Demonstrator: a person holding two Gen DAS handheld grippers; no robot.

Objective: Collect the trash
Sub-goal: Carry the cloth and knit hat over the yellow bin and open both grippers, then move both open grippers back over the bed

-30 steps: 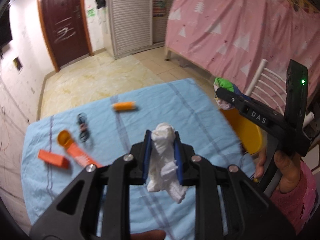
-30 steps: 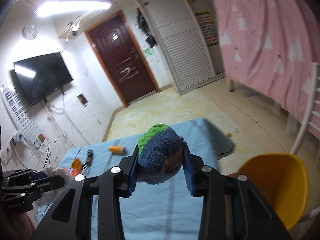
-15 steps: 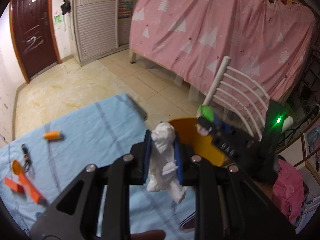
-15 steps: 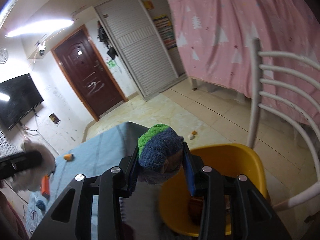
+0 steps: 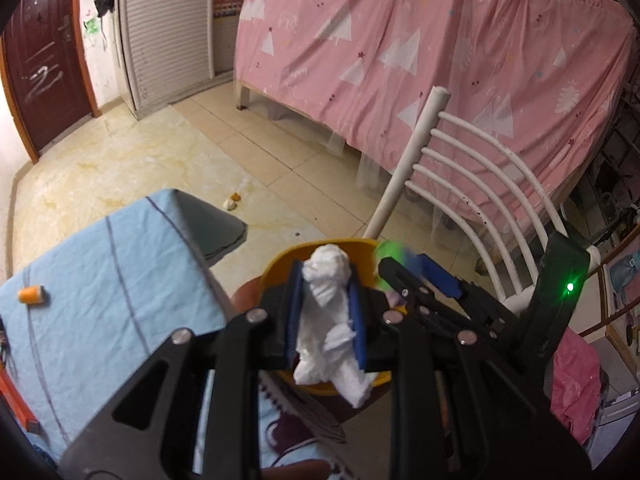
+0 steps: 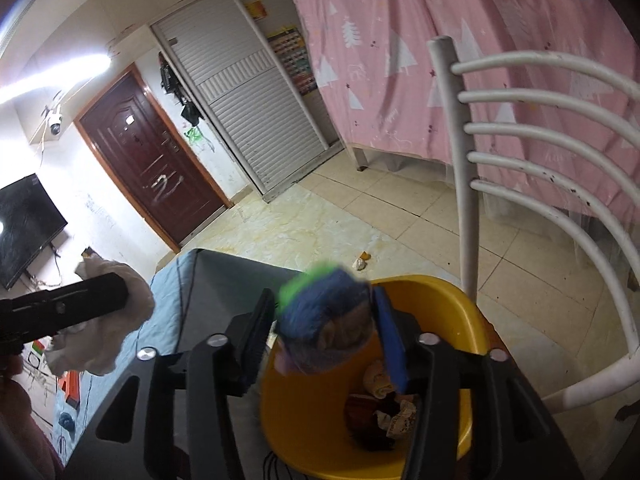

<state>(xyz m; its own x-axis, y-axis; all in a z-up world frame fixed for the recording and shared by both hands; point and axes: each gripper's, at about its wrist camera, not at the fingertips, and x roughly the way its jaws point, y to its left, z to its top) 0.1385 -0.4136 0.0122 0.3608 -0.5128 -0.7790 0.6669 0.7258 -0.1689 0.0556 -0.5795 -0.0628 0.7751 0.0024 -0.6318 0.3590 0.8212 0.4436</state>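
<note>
Crumpled white tissue [image 5: 328, 312] sits pinched in my left gripper [image 5: 326, 314] above the yellow bin's [image 6: 460, 308] near rim. My right gripper [image 6: 326, 330] stands spread over that bin, the blue-green knitted wad [image 6: 324, 320] blurred between its pads. No writing is readable.

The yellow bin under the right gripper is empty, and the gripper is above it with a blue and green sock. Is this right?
Not quite: the yellow bin is not empty. The right wrist view shows crumpled scraps already lying at its bottom. The rest stands: the right gripper is above the bin with the blue and green sock between its fingers.
</note>
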